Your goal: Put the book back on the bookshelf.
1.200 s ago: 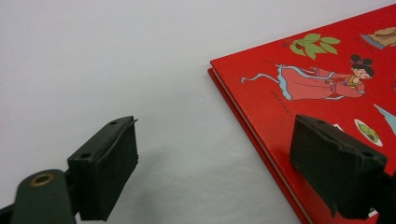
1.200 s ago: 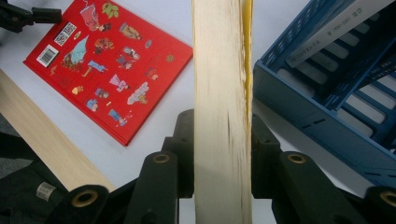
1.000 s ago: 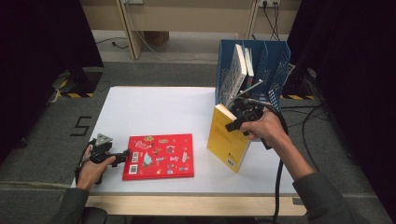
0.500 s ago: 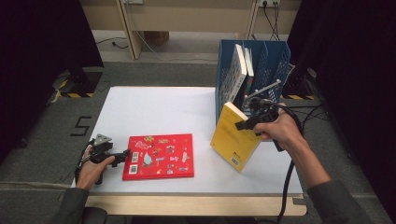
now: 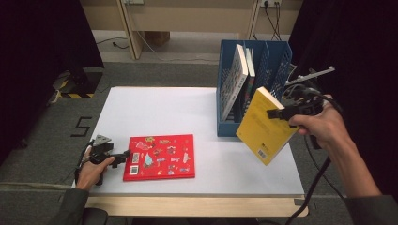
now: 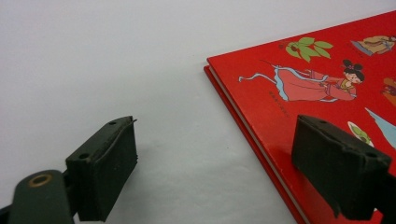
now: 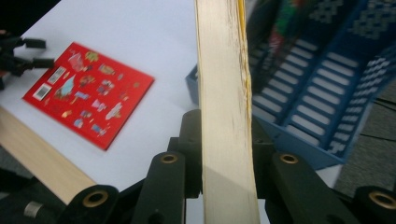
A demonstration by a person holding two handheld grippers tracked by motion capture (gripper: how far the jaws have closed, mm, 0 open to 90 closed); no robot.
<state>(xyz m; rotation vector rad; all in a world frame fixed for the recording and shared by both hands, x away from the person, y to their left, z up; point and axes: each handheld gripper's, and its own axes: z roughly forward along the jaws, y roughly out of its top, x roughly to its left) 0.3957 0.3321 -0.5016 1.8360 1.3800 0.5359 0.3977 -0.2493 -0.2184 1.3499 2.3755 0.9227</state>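
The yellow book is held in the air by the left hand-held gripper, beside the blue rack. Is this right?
Not quite. The right hand-held gripper holds the yellow book in the air beside the blue rack, as the high view shows. The left hand-held gripper is by the red book.

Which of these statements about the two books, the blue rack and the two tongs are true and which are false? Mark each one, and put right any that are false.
1. The right tongs grip the yellow book by its edge. True.
2. The yellow book lies flat on the white table. False: it is held tilted in the air beside the blue rack.
3. The red book lies flat on the table. True.
4. The left tongs are clamped on the red book. False: they stand open at its corner, one pad over the cover, the other over bare table.
5. The blue rack is empty. False: books already stand in it.
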